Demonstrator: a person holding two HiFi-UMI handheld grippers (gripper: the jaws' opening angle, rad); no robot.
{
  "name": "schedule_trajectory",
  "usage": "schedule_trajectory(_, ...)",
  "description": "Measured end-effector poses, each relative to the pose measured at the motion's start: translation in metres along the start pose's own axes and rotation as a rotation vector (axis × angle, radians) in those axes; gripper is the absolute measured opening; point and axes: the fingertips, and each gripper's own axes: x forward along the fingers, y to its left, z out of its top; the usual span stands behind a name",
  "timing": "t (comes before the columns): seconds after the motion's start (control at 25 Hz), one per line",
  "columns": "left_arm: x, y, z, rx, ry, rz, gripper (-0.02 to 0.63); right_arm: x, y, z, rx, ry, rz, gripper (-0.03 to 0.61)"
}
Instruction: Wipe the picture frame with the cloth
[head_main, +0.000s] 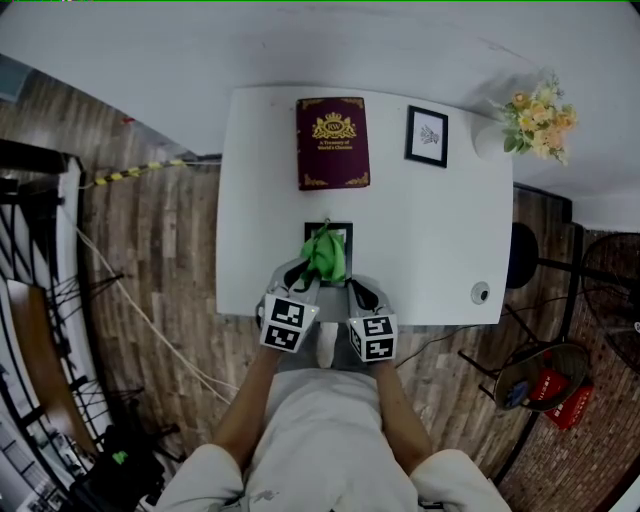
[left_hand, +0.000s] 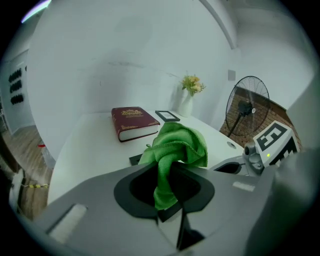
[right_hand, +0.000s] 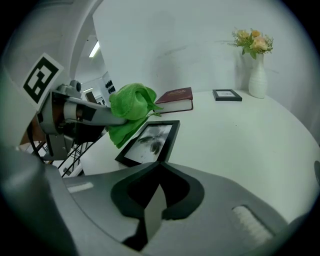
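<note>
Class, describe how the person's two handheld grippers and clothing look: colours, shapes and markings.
The left gripper and the right gripper match: grey moulded bodies, black V-shaped jaw surrounds, and a white cube with black square markers on each. No cables show on them. The person wears pale clothing; no sleeves reach the forearms.

White desk (head_main: 420, 240) on a wood floor. Far edge: maroon book (head_main: 332, 142), with a small framed print (head_main: 427, 136) just right of it. Far right corner: vase (head_main: 488, 140) of flowers (head_main: 538, 122). Near edge, centre: dark picture frame (head_main: 348, 238) lying flat, green cloth (head_main: 326, 256) bunched over it at the left gripper (head_main: 305, 272) tip. Right gripper (head_main: 362, 293) sits at the frame's near right corner. Small round fitting (head_main: 481, 292) toward the near right corner.
</note>
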Motion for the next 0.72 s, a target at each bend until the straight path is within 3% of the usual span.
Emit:
schedule_trajectory(0.36, 0.029, -0.057, -0.011, 0.064, 0.014, -0.138, 0.081, -0.001, 0.001, 0.001, 0.012, -0.016, 0.017, 0.003)
schedule_trajectory(0.72, 0.049, -0.063, -0.032, 0.096, 0.087, -0.144, 0.081, -0.001, 0.000, 0.001, 0.011, -0.018, 0.015, 0.003)
